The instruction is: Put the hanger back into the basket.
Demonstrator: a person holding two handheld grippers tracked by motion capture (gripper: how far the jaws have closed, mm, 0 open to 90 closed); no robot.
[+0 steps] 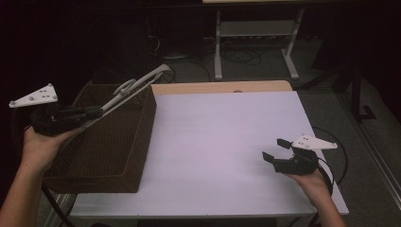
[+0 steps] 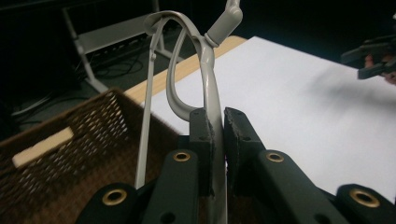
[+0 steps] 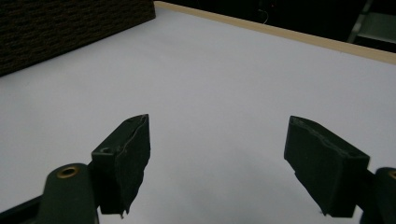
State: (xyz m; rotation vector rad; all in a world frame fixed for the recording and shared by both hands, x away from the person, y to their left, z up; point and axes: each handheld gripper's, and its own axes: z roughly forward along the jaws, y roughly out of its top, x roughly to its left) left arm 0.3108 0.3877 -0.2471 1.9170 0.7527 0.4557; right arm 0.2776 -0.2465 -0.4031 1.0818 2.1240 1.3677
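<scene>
We held the grey hanger (image 2: pixel 208 88) tightly in our left gripper (image 2: pixel 218 135) above the basket (image 1: pixel 101 156), probably to move it; our right gripper (image 3: pixel 219 158) waited with jaws wide apart over the tabletop (image 1: pixel 222 142).

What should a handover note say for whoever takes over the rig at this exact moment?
Left hand-held gripper: shut on the grey clothes hanger, held raised over the brown woven basket at the table's left.
Right hand-held gripper: open, holding nothing, above the white table top near its right front.
Done: hanger gripped and lifted.
Left: the hanger has not been set down; whether it goes to the table or the basket cannot be told. The right gripper is free to help.
</scene>
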